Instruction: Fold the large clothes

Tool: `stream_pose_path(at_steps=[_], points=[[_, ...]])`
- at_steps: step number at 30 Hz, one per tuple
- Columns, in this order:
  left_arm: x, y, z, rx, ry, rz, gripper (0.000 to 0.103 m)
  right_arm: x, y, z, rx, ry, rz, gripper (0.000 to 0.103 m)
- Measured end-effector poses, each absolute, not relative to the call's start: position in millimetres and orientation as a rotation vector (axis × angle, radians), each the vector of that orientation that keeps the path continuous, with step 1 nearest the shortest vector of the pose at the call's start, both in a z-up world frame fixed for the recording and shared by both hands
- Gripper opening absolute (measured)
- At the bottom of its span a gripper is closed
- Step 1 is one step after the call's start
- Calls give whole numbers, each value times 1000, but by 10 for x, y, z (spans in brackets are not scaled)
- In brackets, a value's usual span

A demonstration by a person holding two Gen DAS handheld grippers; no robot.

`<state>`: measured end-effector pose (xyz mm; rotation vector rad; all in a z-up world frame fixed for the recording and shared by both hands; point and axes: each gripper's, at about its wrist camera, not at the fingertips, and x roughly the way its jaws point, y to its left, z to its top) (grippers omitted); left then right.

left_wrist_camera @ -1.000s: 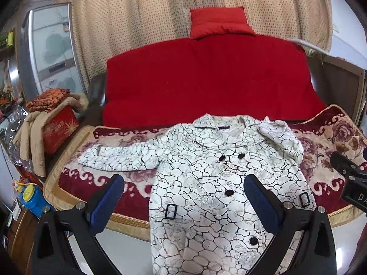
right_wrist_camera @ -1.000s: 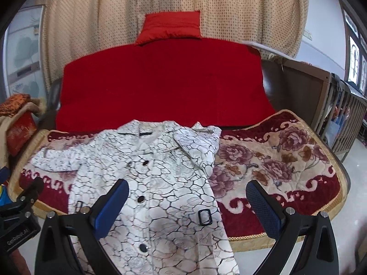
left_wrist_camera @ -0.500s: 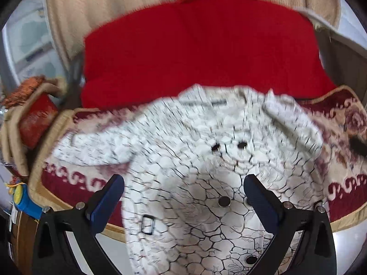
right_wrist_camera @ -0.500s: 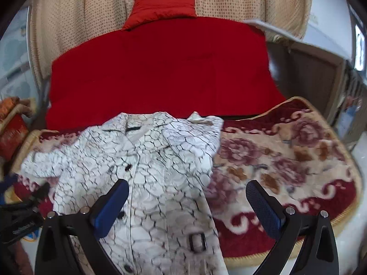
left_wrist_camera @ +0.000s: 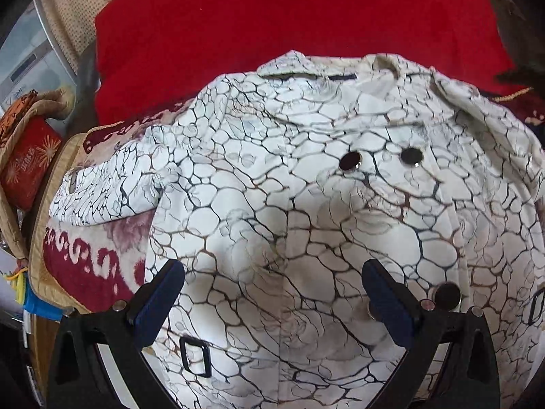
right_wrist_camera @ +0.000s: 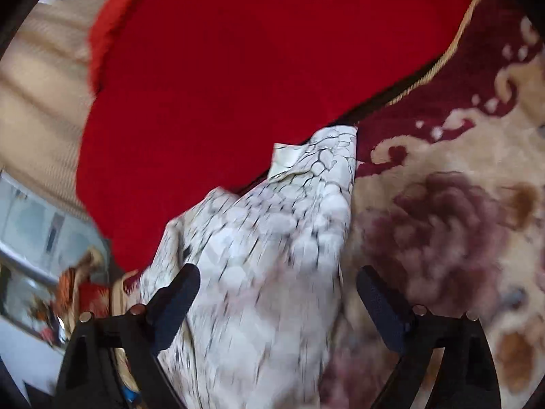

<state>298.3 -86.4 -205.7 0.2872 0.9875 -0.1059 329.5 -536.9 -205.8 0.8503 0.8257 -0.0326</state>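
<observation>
- Both hand-held grippers were spread with nothing between the pads: the left hand-held gripper (left_wrist_camera: pixel 272 301) hung over the front of the coat (left_wrist_camera: pixel 323 221), and the right hand-held gripper (right_wrist_camera: pixel 276 306) hung over the coat's far shoulder edge, its jaws having just been closing a little, still empty.
- The coat, white with a dark crackle print, lay face up and buttoned on the patterned blanket (left_wrist_camera: pixel 85 272) that covered the sofa seat, collar (left_wrist_camera: pixel 323 75) toward the red backrest (left_wrist_camera: pixel 272 17).
- One sleeve (left_wrist_camera: pixel 102 194) stretched out flat to the side in the left view; in the right view, which was blurred, the other sleeve (right_wrist_camera: pixel 316 184) seemed already laid in over the body, its cuff near the backrest.
- Dark buttons (left_wrist_camera: pixel 351 162) and a buckle (left_wrist_camera: pixel 194 356) sat on the front panel.
- My reading: the step in hand was reaching in to take hold of the cloth for a fold.
- To do it well, each gripper should probably bite a single edge or seam, not a bunch from the middle, and stay off buttons and buckle, which could slip from the pads.
- Lifting only enough to clear the cloth below would likely keep the layers underneath from dragging.
- Bringing the outstretched sleeve across the chest first should give a neat rectangle before the hem, which was out of view, is folded up.
- Beyond the sofa arm, a red box (left_wrist_camera: pixel 27 167) with piled clothes stood well apart from the coat.
</observation>
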Motion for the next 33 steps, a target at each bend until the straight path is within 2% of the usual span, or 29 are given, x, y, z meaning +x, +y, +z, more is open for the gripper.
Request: stream_pose_path(at_steps=[2,3,4,5,6,7,10,14,18,21,22,25,28,30,31,32,33], points=[[2998,-830,-2026,285,968,-104,103,3541,-5411,-2265,888,900,-121,69],[3000,-797,-2009,286,953,-101,103,3633,-5412,-2389,928,940,-144,63],[2992,-762,-1984,288,938,-96,103,3692,-5401,-2486,973,961,-134,38],[2984,-734,-1959,287,922,-92,103,3741,-5355,-2571,1033,976,-102,28],[2967,-682,-1911,283,904,-90,103,3743,-5312,-2566,1049,962,-104,26],[2959,-639,-1876,277,892,-88,103,3716,-5245,-2465,1007,910,-134,16],[2915,-449,-1721,232,850,-77,103,3633,-4993,-2106,852,797,-144,10],[2838,-144,-1546,173,795,-49,103,3542,-4288,-1550,586,689,-58,10],[2736,240,-1420,136,766,10,103,3420,-3265,-1305,334,693,68,10],[2679,499,-1383,100,773,51,103,3299,-2511,-1559,209,776,155,10],[2650,588,-1375,84,776,57,103,3255,-2306,-1727,189,819,177,14],[2585,705,-1364,73,780,65,103,3188,-1940,-2207,132,927,146,15],[2573,628,-1358,78,785,39,103,3027,-1923,-2344,147,873,155,16],[2573,513,-1335,72,792,-5,103,2928,-2109,-2318,242,886,225,25],[2586,414,-1319,72,795,-36,103,2886,-2227,-2283,311,891,269,43],[2594,315,-1302,78,795,-65,103,2814,-2329,-2261,403,882,328,71],[2600,193,-1280,91,795,-97,103,2708,-2459,-2217,474,861,375,79]])
